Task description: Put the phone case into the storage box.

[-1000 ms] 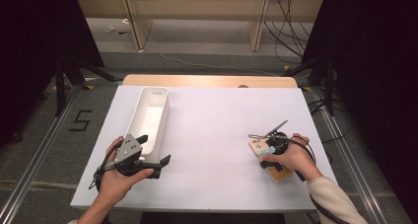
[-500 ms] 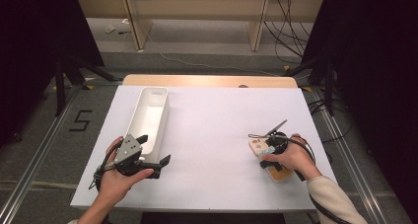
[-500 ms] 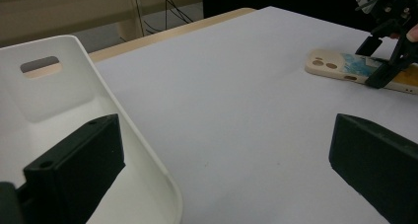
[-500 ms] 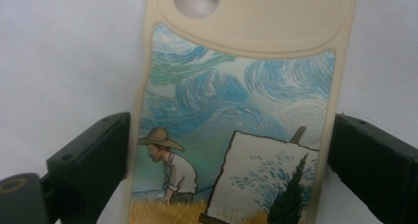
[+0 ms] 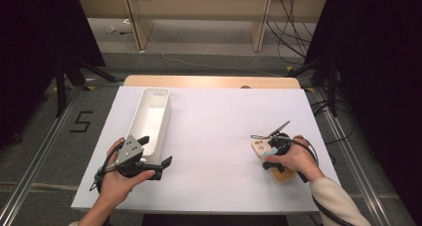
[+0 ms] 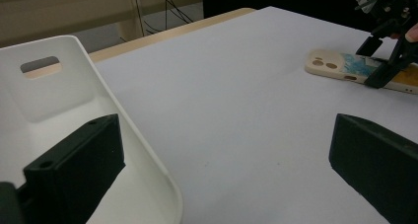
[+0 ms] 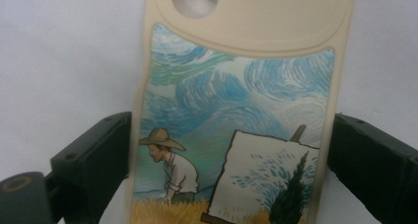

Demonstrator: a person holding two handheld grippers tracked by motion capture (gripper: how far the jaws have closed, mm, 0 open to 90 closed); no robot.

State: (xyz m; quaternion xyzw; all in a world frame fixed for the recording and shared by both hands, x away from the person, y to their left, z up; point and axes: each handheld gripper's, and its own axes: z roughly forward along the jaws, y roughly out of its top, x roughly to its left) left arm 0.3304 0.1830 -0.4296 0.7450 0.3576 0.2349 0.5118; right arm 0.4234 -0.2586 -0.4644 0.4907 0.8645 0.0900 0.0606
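**Right gripper over phone case, left gripper by bin**

White table top [image 5: 219,131] on a wooden table, dark room around it, grey floor with cables behind. Landmark: the white bin [image 5: 149,121], a long open tub lying lengthwise on the table's left half.

Phone case [image 5: 271,160] lies flat on the table well to the right of the bin, near the front right edge. It is beige with camera cutouts at the end nearer the bin and a painted picture on its back: blue swirled sky, a figure in a straw hat, an easel, yellow field. In the left gripper view the same case [image 6: 362,71] shows far off across bare table.

Right gripper [image 5: 276,147] held by the right hand [image 5: 293,159], sits over the case. In the right gripper view its jaws stand open, one on each long side of the case [image 7: 236,115], close against the edges; cannot tell if they actually touch. Case is flat on the table, not lifted.

Left gripper [image 5: 152,156] held by the left hand [image 5: 119,178], at the near end of the bin. Jaws wide open, holding nothing. In the left gripper view one jaw sits inside the bin [image 6: 74,115] by its near wall, the other over bare table to the bin's right; the bin's rim runs between them. Bin has a handle slot in its far wall.
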